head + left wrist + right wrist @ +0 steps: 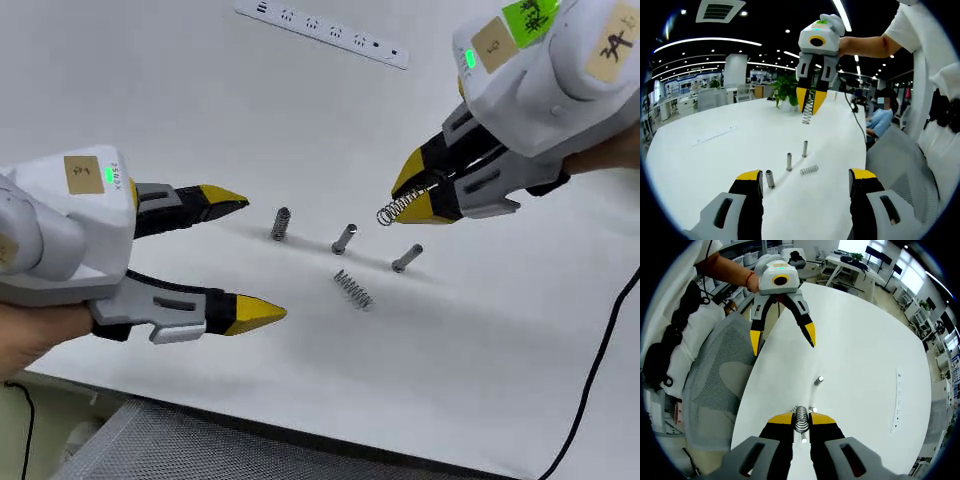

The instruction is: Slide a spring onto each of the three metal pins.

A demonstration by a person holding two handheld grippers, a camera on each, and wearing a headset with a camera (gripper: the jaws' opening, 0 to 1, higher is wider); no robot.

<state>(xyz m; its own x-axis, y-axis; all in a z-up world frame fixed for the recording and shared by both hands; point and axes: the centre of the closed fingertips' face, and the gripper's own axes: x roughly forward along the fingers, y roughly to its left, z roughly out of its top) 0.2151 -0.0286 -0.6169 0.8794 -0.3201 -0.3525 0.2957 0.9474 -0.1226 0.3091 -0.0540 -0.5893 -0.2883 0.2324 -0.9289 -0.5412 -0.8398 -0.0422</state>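
Right gripper (405, 200) aloft clamping spring (392, 211), left gripper (265, 258) agape

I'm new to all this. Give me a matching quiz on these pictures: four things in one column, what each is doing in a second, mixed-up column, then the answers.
Things:
1. left tongs
2. right tongs
3. middle pin
4. power strip

States:
a. bare, standing upright
b. lying at the far side of the table
c. shut on a spring
d. open, holding nothing

Pairs: 1-d, 2-c, 3-a, 4-b.
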